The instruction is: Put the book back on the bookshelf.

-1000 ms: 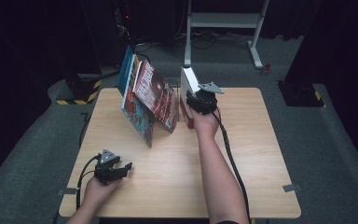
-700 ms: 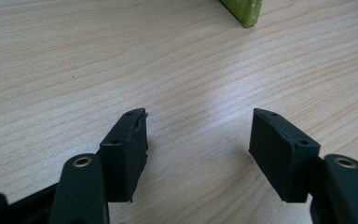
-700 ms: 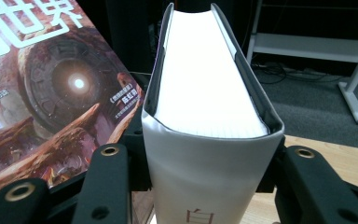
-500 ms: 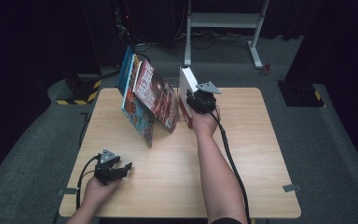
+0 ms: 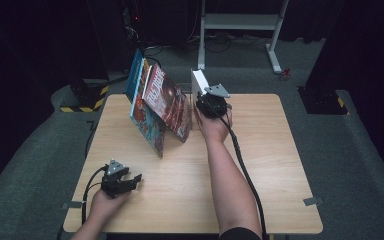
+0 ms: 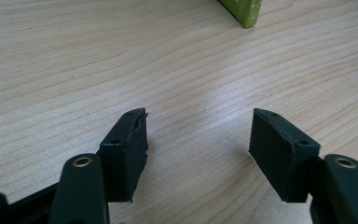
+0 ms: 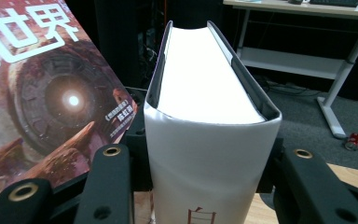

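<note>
I'm working in a dark lab or studio: black drapes point(image 5: 40, 50), grey carpet point(image 5: 350, 150), floor cables point(image 5: 170, 50), a bare wooden table point(image 5: 280, 150).

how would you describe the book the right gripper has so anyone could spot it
On the wooden table, look right of the leaning row of colourful books. There the right gripper clamps an upright white book, thick and plain-covered, unlike its picture-covered neighbours.

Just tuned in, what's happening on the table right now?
A person is working with books on the table. The right claw has just closed on a thick white book, held upright by its spine near the far edge. Beside it, several other books lean in a row. The left claw is open and holds nothing, low over bare wood at the near left.
</note>
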The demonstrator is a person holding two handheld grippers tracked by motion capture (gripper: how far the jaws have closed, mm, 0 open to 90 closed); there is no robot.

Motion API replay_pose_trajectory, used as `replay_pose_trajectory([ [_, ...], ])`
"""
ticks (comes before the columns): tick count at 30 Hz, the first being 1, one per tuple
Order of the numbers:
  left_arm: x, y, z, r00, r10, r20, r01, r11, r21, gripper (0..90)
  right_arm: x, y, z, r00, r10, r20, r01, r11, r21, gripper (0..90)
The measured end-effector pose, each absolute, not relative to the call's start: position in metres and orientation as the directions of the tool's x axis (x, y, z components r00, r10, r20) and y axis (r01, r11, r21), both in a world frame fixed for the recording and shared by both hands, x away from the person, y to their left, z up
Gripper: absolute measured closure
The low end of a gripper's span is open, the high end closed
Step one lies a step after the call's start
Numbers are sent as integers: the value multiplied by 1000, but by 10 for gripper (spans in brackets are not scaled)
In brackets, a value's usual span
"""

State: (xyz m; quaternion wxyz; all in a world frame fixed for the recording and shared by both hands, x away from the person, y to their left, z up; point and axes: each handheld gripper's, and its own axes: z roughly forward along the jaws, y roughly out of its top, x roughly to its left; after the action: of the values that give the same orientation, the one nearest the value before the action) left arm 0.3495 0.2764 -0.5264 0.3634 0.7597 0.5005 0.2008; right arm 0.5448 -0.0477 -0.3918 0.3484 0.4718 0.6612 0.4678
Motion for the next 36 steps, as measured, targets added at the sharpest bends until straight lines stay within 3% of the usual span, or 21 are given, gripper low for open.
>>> replay_pose_trajectory([
  [36, 349, 277, -526, 426, 904, -36, 606, -256, 753, 372, 563, -36, -396, -289, 957, -7, 252, 83, 964, 549],
])
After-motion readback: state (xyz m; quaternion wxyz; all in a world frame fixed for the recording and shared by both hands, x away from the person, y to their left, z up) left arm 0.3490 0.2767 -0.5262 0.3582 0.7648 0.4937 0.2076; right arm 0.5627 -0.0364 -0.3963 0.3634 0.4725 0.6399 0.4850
